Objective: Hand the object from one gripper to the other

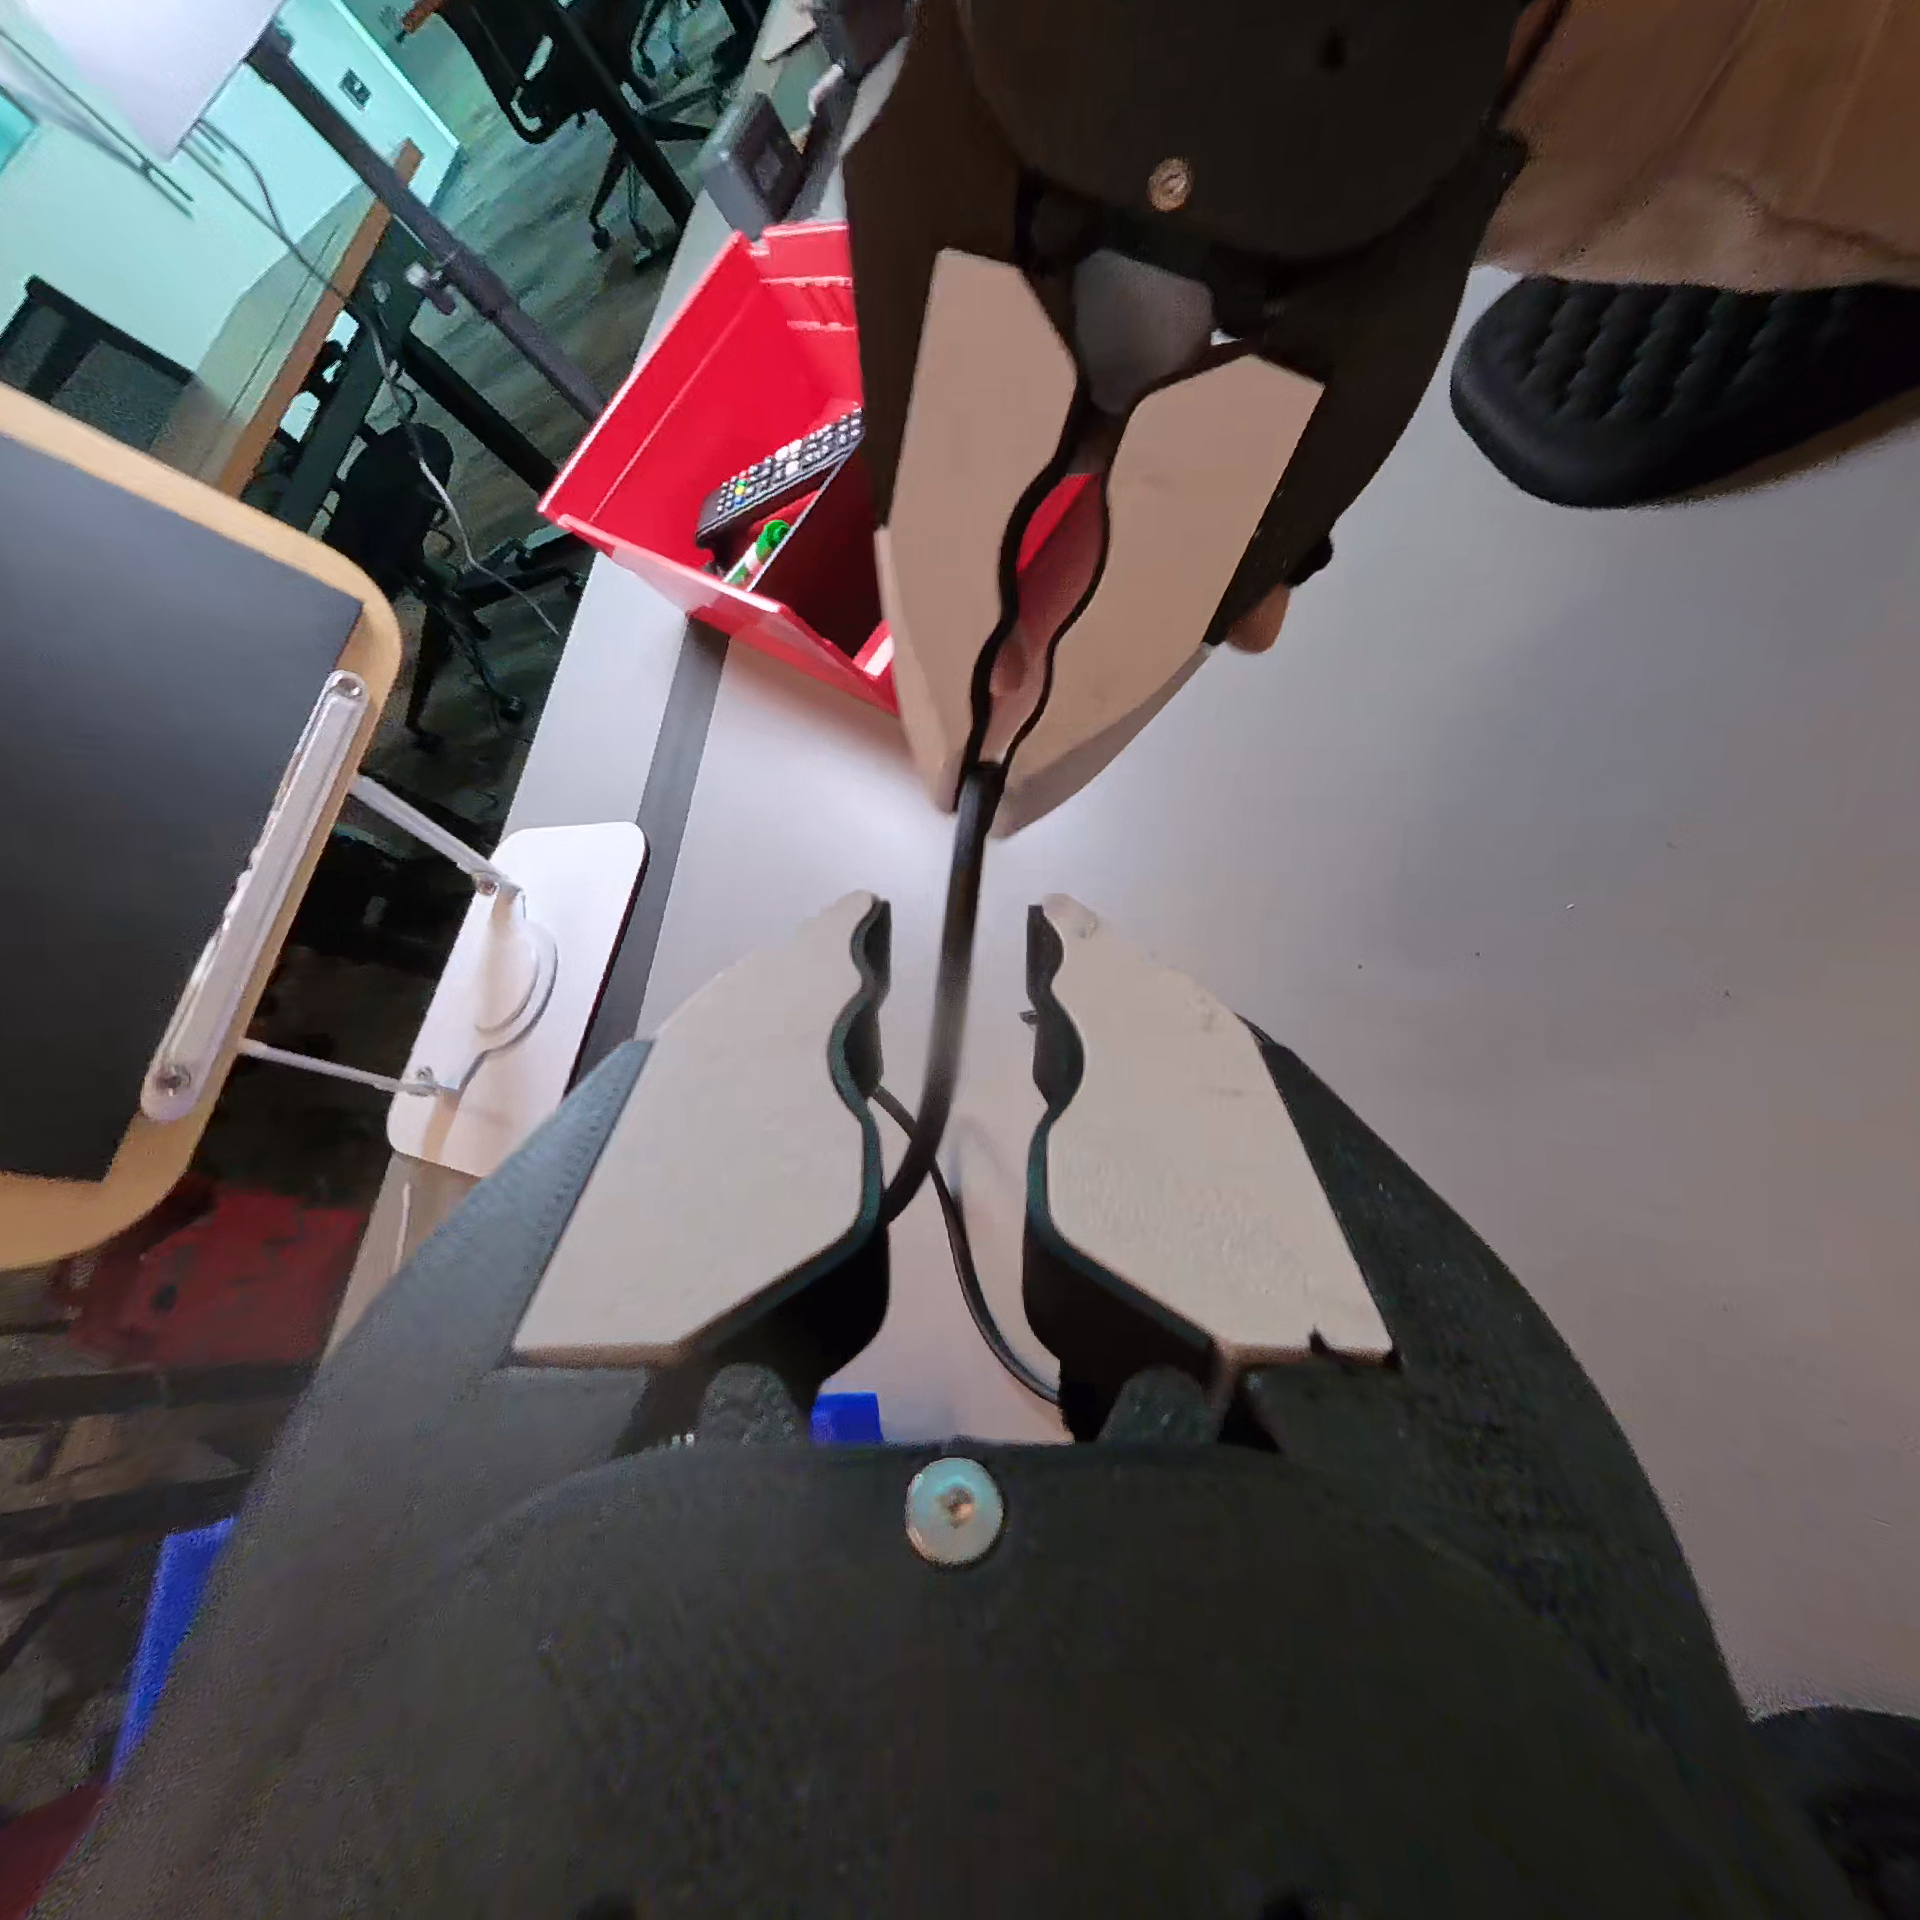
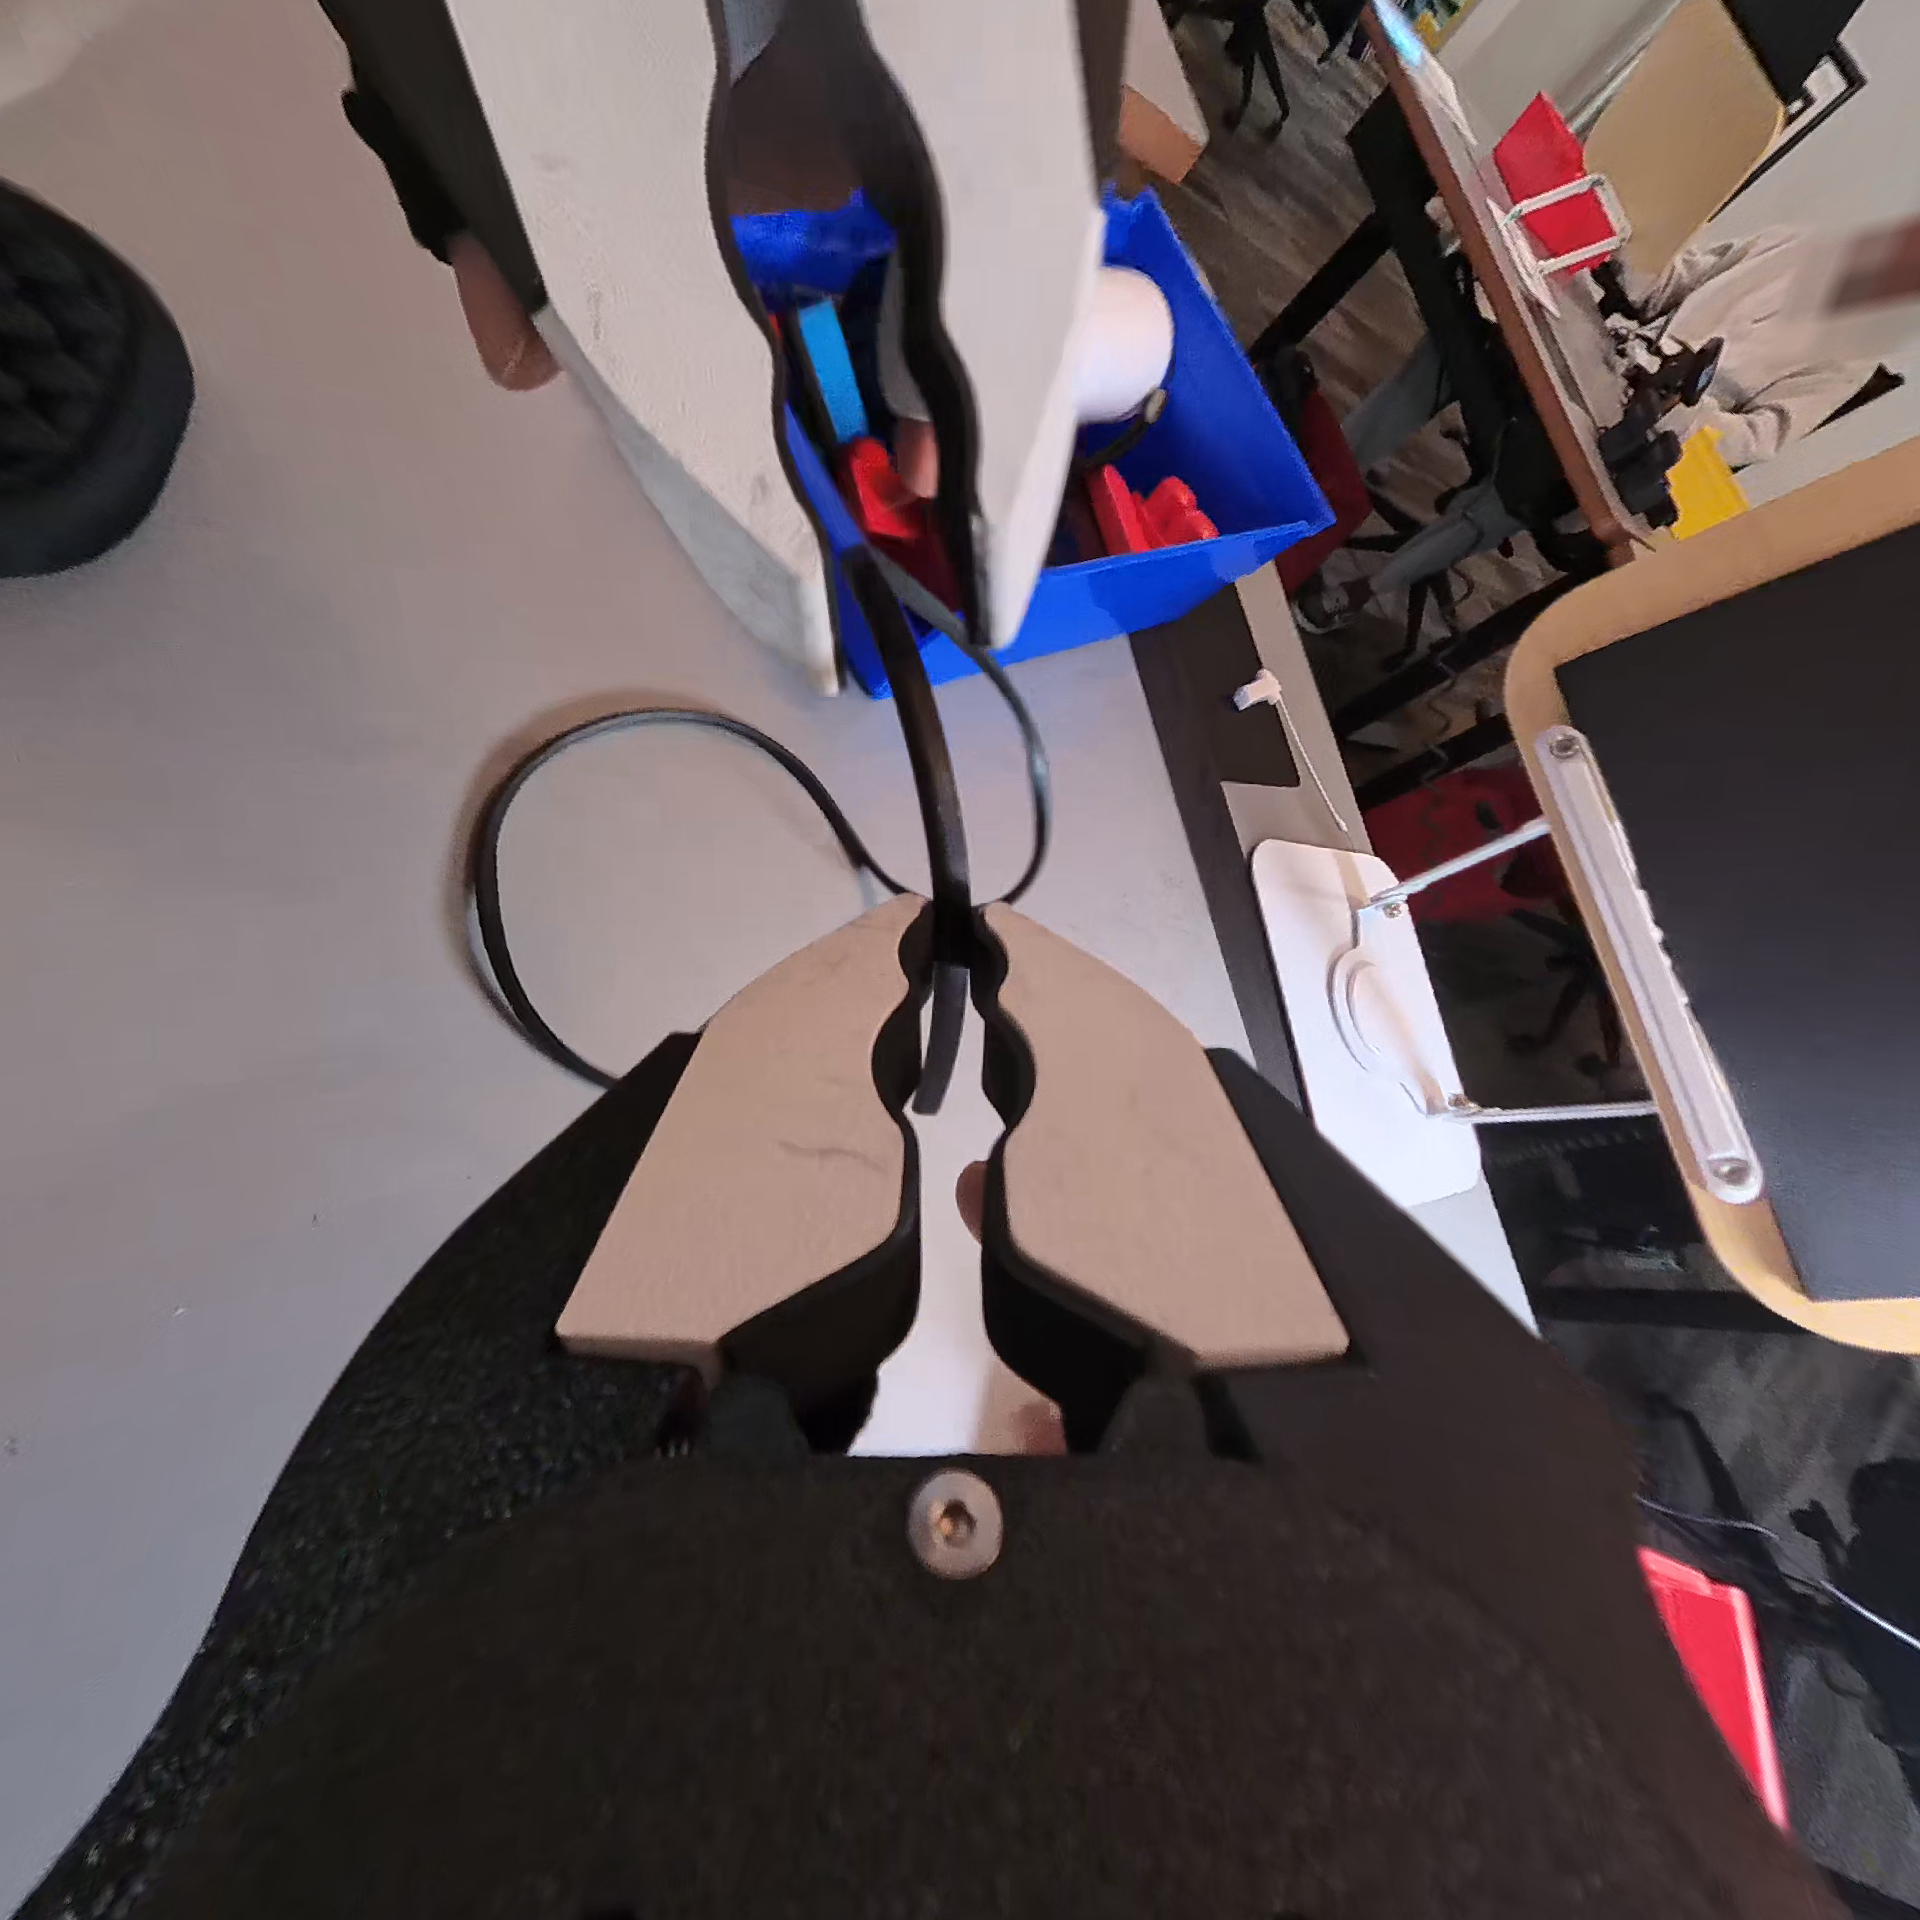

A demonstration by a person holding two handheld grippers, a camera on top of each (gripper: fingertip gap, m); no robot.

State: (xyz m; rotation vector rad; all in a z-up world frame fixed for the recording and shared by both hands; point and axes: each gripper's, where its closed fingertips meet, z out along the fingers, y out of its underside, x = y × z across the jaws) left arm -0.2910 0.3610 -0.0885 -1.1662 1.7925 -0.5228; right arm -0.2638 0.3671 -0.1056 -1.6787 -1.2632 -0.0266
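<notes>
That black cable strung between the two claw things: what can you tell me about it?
The black cable is thin and flexible, looking rubbery. The right gripper is shut on a thicker stretch near one end, with a short stub poking past its tips. From there it runs between the fingers of the open left gripper, which do not press on it. A thinner length loops over the grey table and curls back.

No legible text, brand, number or sign can be made out in either view. Markings on the buttons of the remote control (image 1: 781,470) in the red bin (image 1: 686,416) are too small to be read.
</notes>
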